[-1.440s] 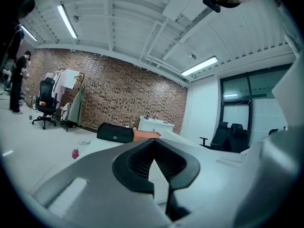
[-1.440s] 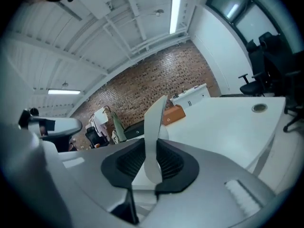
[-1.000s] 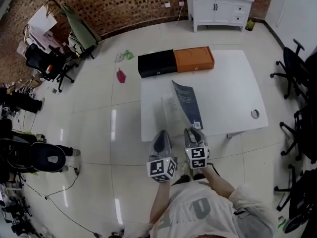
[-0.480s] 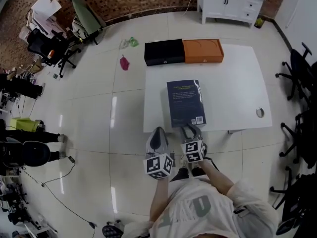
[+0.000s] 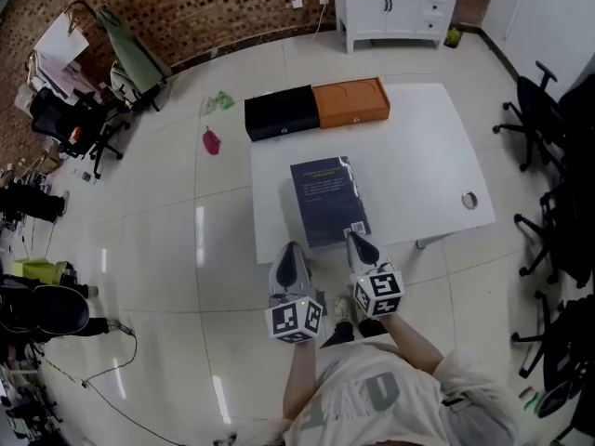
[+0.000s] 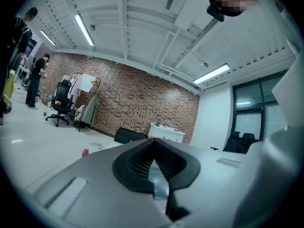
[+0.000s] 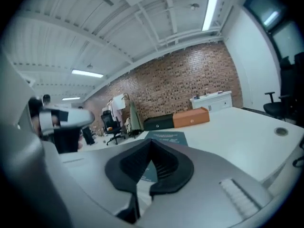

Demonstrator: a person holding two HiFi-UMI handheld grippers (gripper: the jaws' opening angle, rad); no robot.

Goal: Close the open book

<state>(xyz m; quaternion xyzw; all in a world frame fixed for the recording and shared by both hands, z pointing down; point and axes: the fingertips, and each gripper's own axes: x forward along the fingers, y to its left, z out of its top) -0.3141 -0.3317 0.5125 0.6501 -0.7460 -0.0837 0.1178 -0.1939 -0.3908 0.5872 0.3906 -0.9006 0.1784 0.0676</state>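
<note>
A dark blue book [image 5: 327,201] lies closed and flat on the white table [image 5: 418,147], near its front edge. In the right gripper view the book [image 7: 164,137] lies just past the jaws. My right gripper [image 5: 359,242] hovers at the book's near right corner, shut with nothing in it [image 7: 151,153]. The left gripper [image 5: 289,254] hangs just off the table's front edge, to the left of the book, and its jaws also meet with nothing between them [image 6: 154,148]. A sliver of the book [image 6: 154,172] shows past them.
A black box [image 5: 281,112] and an orange box [image 5: 350,103] lie side by side at the table's far edge. A small round ring [image 5: 469,200] sits near the right edge. Office chairs [image 5: 548,128] stand to the right, a white cabinet [image 5: 395,7] behind.
The book's cover, standing up a second ago, has dropped flat and the book is closed. The right gripper has pulled back from it and its jaws have shut.
</note>
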